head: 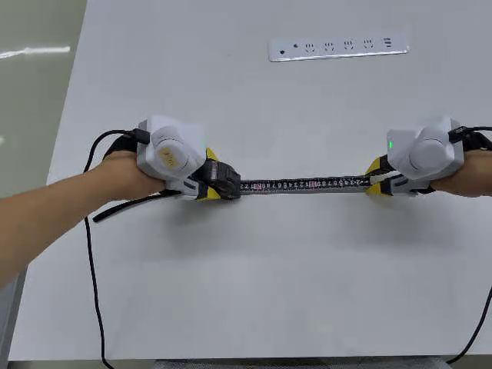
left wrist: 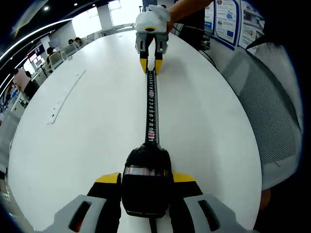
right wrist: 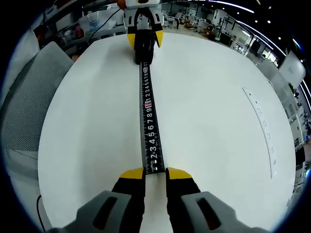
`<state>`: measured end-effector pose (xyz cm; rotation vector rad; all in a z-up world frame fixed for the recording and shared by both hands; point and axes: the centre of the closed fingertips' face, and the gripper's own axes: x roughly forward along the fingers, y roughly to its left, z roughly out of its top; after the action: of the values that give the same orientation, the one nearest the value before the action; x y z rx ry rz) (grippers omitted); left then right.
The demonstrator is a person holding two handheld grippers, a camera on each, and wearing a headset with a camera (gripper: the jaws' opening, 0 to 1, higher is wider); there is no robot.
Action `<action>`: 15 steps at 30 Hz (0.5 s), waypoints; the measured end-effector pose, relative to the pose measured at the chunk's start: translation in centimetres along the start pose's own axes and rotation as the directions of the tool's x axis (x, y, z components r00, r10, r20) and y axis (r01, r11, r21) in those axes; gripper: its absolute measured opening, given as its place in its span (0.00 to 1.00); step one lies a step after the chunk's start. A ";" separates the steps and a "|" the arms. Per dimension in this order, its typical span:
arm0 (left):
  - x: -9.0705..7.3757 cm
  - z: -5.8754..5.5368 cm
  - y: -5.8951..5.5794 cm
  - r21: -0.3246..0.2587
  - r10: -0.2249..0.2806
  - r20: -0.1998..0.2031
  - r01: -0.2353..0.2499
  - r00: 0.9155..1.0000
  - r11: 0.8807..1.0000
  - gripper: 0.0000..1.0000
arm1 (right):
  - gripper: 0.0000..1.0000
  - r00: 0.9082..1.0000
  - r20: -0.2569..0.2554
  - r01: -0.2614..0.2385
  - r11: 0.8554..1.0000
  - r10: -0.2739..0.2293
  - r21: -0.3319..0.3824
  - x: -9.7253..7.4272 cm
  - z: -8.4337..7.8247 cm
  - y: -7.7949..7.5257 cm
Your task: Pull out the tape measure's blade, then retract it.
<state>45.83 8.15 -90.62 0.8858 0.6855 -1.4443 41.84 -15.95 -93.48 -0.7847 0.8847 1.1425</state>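
Observation:
A black tape measure case (head: pixel 224 181) sits between the yellow-tipped jaws of my left gripper (head: pixel 209 181), which is shut on it; the case (left wrist: pixel 146 178) fills the bottom of the left gripper view. Its black blade with white numbers (head: pixel 304 185) stretches flat over the white table to my right gripper (head: pixel 377 178), which is shut on the blade's end. In the right gripper view the blade (right wrist: pixel 148 121) runs from my right gripper (right wrist: pixel 155 174) straight away to the case (right wrist: pixel 143 46). The left gripper view shows the blade (left wrist: pixel 151 109) reaching the right gripper (left wrist: pixel 151 65).
A white power strip (head: pixel 337 48) lies at the back of the white table (head: pixel 254 284). Black cables (head: pixel 94 254) trail from both grippers off the table's front edge. A grey mesh chair (left wrist: pixel 265 111) stands beside the table. People sit at desks far off.

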 end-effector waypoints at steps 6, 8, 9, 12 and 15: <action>0.0 0.0 0.0 -0.003 0.009 -0.001 -0.009 1.000 1.000 0.36 | 0.16 1.000 0.006 0.021 1.000 -0.021 0.014 0.0 0.1 -0.1; -0.1 0.1 0.2 -0.015 0.018 0.007 -0.017 1.000 1.000 0.38 | 0.17 1.000 0.010 0.029 0.999 -0.029 0.022 0.0 0.2 -0.2; -0.1 0.1 0.3 -0.016 0.022 0.008 -0.022 1.000 1.000 0.38 | 0.17 0.999 0.011 0.031 0.999 -0.031 0.027 0.0 0.2 -0.2; -0.2 0.3 0.4 -0.028 0.031 0.009 -0.031 0.999 0.999 0.40 | 0.18 0.999 0.013 0.034 0.999 -0.035 0.042 0.0 0.3 -0.2; -0.5 0.5 0.4 -0.037 0.035 0.015 -0.035 0.999 0.999 0.40 | 0.19 0.999 0.016 0.040 0.998 -0.041 0.055 -0.2 0.3 -0.3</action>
<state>46.16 7.96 -89.95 0.8533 0.6797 -1.4021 42.13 -15.86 -93.19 -0.7441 0.8782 1.0839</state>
